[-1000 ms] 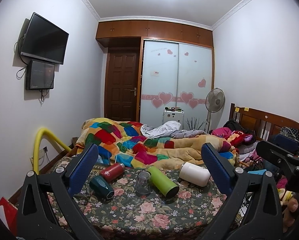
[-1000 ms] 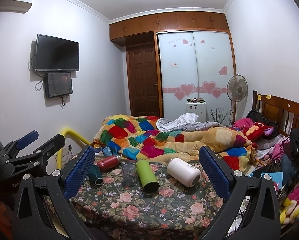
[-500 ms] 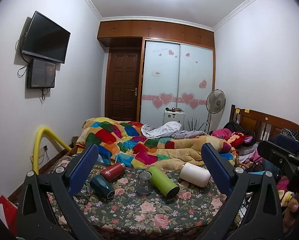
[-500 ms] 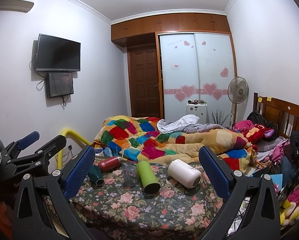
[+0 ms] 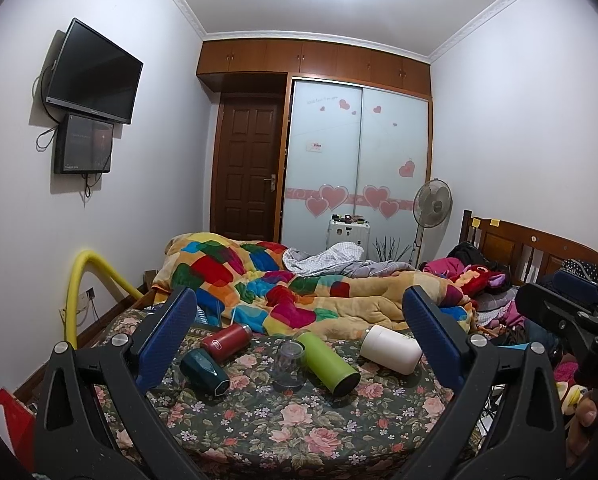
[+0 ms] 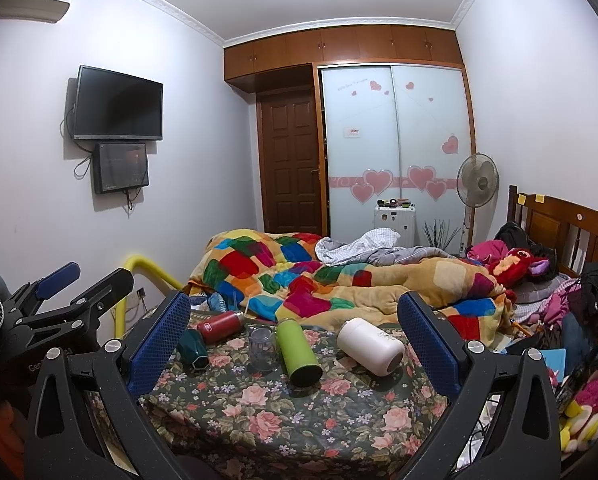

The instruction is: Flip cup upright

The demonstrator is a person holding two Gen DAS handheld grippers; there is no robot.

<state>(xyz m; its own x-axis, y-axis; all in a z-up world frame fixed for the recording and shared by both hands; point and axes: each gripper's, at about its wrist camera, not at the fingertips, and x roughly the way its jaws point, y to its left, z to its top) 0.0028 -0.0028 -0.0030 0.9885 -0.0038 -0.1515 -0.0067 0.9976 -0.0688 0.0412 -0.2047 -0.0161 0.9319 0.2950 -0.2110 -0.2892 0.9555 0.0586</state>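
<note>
A bed covered with a dark floral sheet (image 5: 299, 420) holds five drinking vessels in a loose row. From left to right: a dark green cup (image 5: 205, 370) on its side, a red flask (image 5: 226, 342) on its side just beyond it, a clear glass cup (image 5: 289, 366) standing on end, probably mouth down though the glass is hard to read, a lime green bottle (image 5: 328, 364) lying beside the glass, and a white cup (image 5: 391, 349) on its side at the far right. A patchwork quilt (image 5: 283, 284) is heaped behind them. The left gripper (image 5: 299, 336) hovers near the camera with its blue pads spread wide, holding nothing. The right gripper (image 6: 295, 340) is likewise spread wide and empty, well short of the cups.
</note>
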